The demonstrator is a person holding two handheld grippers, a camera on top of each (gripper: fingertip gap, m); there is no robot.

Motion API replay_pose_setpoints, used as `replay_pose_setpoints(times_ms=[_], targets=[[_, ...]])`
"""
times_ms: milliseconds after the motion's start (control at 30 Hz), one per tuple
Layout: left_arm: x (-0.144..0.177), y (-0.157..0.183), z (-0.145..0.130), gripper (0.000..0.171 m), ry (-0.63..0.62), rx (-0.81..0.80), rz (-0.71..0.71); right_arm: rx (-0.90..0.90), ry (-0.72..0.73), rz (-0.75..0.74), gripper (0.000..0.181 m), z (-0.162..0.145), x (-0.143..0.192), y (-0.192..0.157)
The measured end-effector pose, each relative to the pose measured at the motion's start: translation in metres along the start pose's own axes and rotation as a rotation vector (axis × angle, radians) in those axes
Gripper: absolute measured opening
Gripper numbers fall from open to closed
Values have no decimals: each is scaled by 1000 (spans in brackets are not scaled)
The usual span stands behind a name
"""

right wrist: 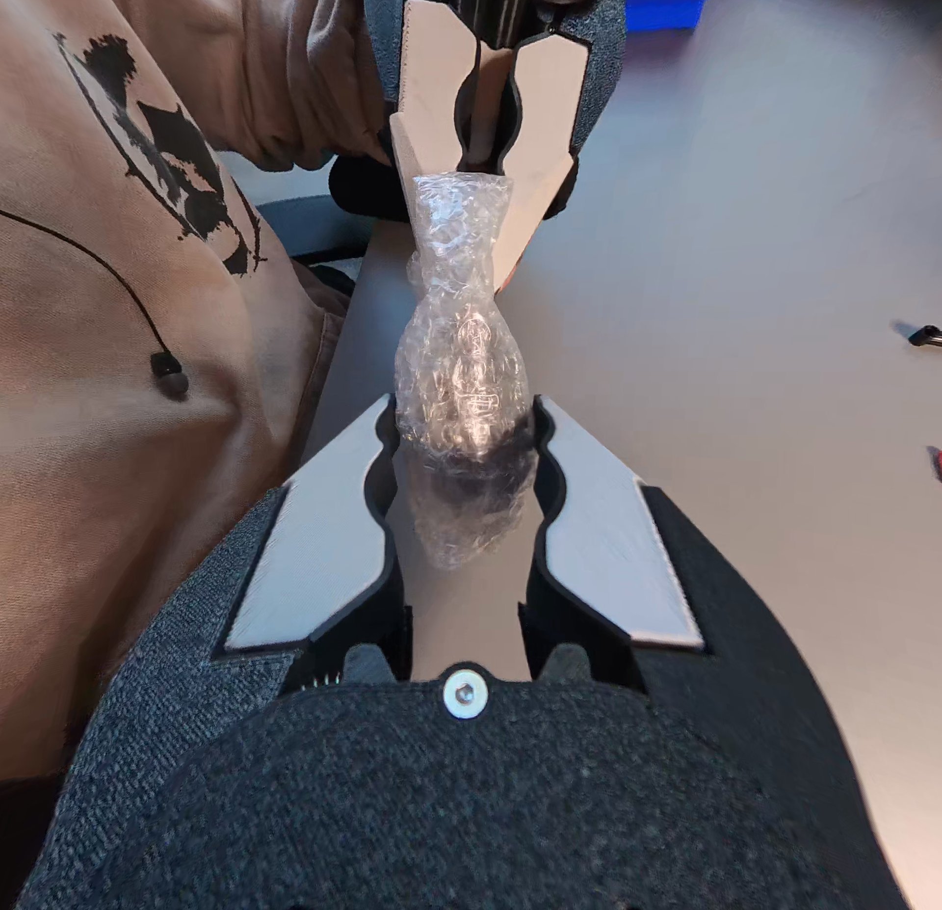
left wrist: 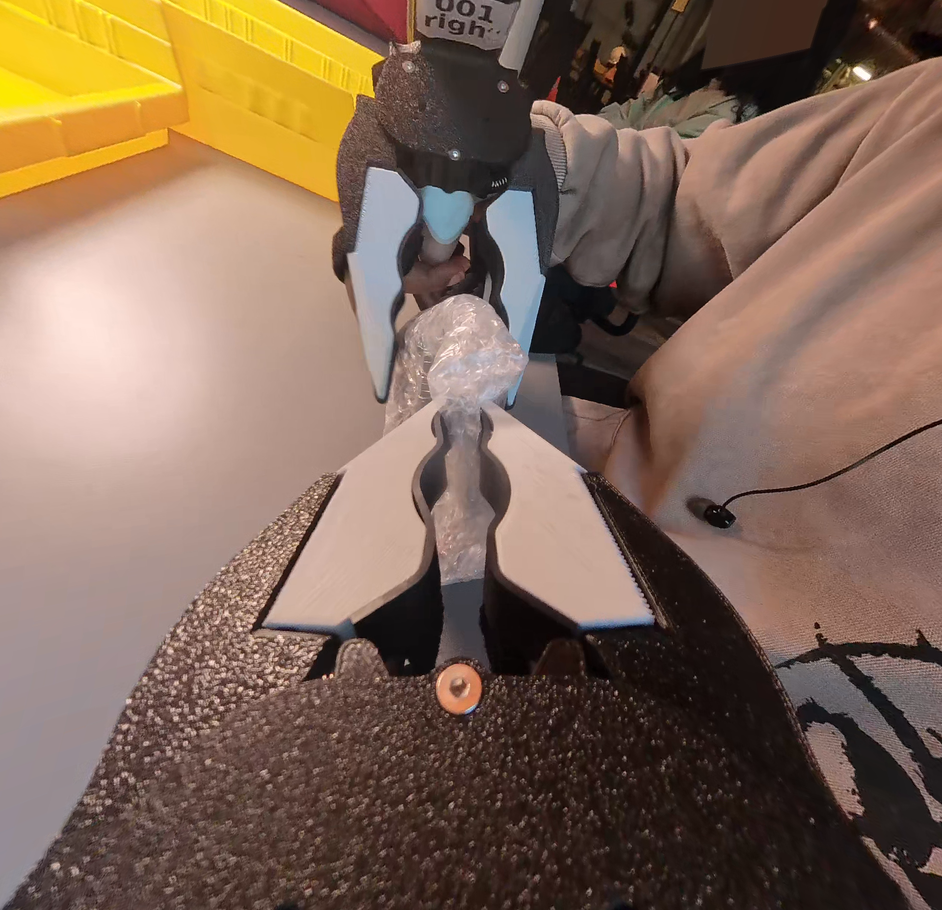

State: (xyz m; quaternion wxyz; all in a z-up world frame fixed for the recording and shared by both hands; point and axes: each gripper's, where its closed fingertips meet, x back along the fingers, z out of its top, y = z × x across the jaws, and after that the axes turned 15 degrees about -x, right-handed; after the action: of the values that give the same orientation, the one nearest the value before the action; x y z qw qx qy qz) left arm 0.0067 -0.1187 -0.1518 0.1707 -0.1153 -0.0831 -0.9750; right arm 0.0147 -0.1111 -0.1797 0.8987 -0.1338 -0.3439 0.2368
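Now left tongs (left wrist: pixel 461 408) clenched on bubble-wrap bundle (right wrist: pixel 461 396); right tongs (right wrist: pixel 465 421) released around it; yellow bins (left wrist: pixel 153 85) beyond.

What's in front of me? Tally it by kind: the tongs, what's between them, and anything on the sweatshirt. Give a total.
Tongs: 2 (left tongs, right tongs)
Bubble-wrap bundle: 1
Small black clip on a cord: 1
Total: 4
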Motion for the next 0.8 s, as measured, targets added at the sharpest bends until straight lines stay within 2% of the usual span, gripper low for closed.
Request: replay_pose_setpoints(times_ms=[100,200,233,267,333,367,433,533,667,700,767,800], targets=[[4,-4,-5,5,14,18,-3,49,-58,-29,47,-2,-4,7],[12,-11,-9,14,13,44,11,17,-74,-8,45,2,-7,13],[14,-11,-10,24,0,32,20,2,-77,6,45,3,-8,15],[16,-12,-9,41,-13,10,39,-8,-77,20,45,3,-8,17],[18,-14,-11,55,-47,-34,71,-27,-72,40,45,5,-9,19],[17,-15,-12,53,-67,-43,81,-33,-69,46,46,7,-10,21],[15,-26,-19,21,-122,-81,144,-34,-63,42,47,11,-13,23],[17,-31,-18,14,-105,-59,122,-10,-19,12,52,16,-9,29],[19,-35,-20,9,-77,-63,110,-47,-47,28,78,4,-3,31],[19,-34,-20,8,-70,-63,100,-47,-53,14,76,1,-4,34],[18,-30,-19,7,-63,-81,83,-39,-41,41,48,1,-8,31],[19,-30,-20,7,-69,-92,83,-36,-35,51,46,1,-9,31]])
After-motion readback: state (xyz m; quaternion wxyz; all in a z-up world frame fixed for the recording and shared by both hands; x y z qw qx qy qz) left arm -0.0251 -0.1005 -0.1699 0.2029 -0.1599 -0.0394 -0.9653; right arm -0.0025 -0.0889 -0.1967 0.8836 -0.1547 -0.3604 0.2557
